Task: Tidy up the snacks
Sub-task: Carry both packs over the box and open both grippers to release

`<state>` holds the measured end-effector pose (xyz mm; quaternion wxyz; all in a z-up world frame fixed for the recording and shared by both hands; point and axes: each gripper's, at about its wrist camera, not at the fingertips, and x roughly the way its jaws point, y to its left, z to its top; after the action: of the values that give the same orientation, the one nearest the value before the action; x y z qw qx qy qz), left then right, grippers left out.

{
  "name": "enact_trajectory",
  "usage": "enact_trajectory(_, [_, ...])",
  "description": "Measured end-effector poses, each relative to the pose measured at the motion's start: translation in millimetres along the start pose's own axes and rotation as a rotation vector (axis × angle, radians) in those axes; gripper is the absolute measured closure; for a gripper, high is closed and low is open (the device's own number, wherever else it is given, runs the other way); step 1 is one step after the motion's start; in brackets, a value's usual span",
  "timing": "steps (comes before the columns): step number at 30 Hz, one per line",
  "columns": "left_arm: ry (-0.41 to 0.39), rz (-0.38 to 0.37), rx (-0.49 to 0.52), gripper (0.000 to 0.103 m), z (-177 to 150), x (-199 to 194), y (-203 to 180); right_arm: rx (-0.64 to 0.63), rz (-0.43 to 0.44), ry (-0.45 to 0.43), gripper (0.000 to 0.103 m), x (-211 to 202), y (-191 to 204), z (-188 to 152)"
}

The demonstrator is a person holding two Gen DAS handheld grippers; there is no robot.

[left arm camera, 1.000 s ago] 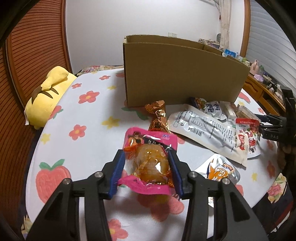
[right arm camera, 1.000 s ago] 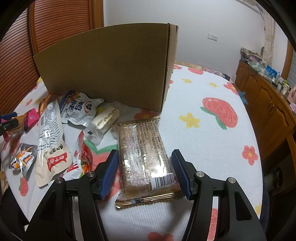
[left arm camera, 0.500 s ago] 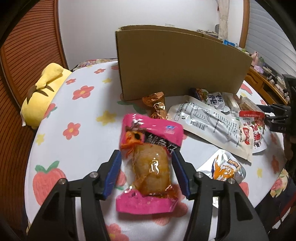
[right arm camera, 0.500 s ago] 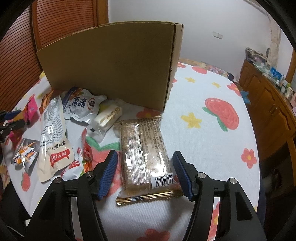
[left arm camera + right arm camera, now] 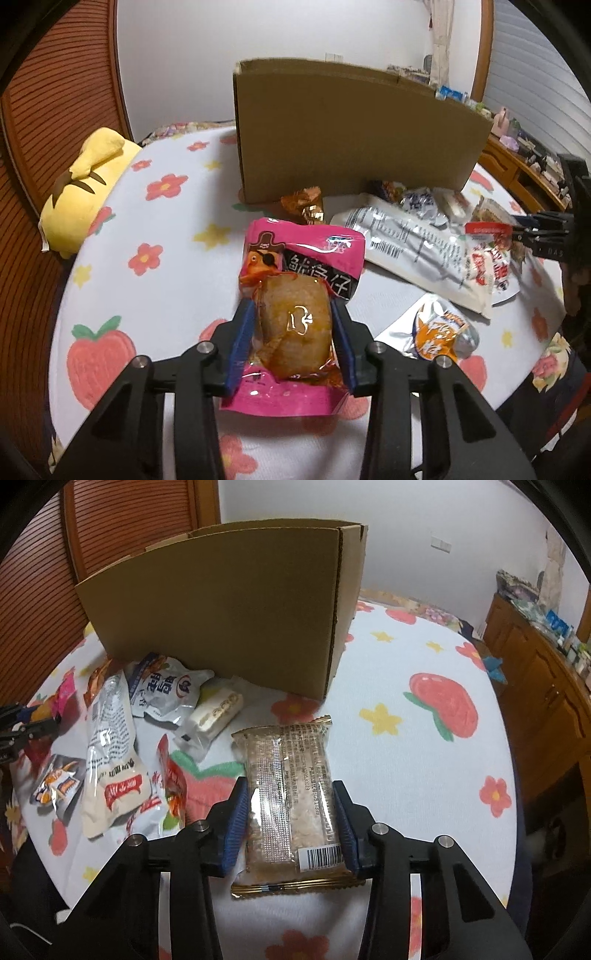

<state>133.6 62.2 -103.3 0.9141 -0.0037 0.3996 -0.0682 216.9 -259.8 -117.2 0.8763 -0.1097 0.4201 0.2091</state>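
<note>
I can't see inside the box point(image 5: 229, 602) — only its outer walls face either camera. The pink pouch point(image 5: 295, 317) hides the cloth under it, and my left gripper point(image 5: 293, 343) covers the pouch's side edges. The cracker pack point(image 5: 291, 797) has small print I can't read. At the left edge of the right view, the other gripper is cut off — its fingers barely show.

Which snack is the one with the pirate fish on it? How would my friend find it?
Start at the big cardboard box standing on the flowery tablecloth. In front of its left corner lies a bright pink packet, between the blue pads of the closing left claw. It is the only pink one, with a cartoon eye-patched fish and a clear window showing something golden-brown.
</note>
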Motion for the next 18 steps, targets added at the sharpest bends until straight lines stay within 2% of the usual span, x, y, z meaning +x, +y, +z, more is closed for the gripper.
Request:
enact_trajectory(10, [-0.104,-0.019,0.025,0.064,30,-37,-9,0.029,0.022,-0.109,0.059,-40,-1,3])
enact_trajectory(18, [-0.171,-0.026,0.072,0.064,75,-50,-18,-0.016,0.058,-0.236,0.059,-82,10,42])
